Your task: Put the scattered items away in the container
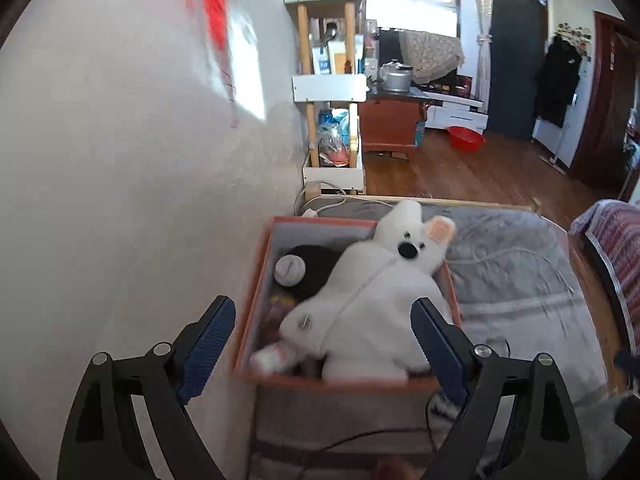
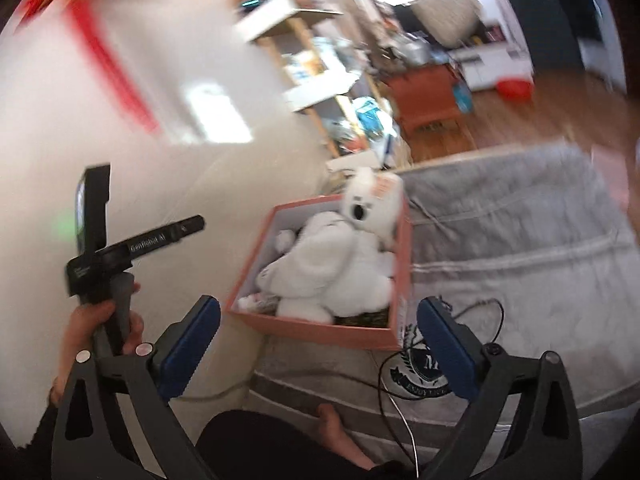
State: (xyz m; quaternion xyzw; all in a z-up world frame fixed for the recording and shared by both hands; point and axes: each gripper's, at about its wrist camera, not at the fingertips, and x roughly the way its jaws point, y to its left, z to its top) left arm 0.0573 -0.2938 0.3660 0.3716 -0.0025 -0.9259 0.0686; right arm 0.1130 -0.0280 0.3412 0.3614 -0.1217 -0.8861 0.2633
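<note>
An orange box (image 1: 256, 296) sits on the grey bed next to the white wall. A big white plush animal (image 1: 372, 300) lies in it, its head over the far right rim. A grey-white ball (image 1: 290, 270), something black (image 1: 316, 268) and a colourful item lie beside it. My left gripper (image 1: 324, 344) is open and empty, just above the box's near edge. In the right wrist view the box (image 2: 320, 330) and plush (image 2: 332, 264) are ahead. My right gripper (image 2: 320, 348) is open and empty, near the box's front. The left gripper's handle (image 2: 108, 264) shows at left, held by a hand.
A grey blanket (image 1: 512, 280) covers the bed, with a white cable and a black cable (image 2: 492, 320) on it. A crest-printed cloth (image 2: 420, 372) lies by the box. A wooden shelf unit (image 1: 330, 92) stands past the bed. My bare foot (image 2: 340, 428) is below.
</note>
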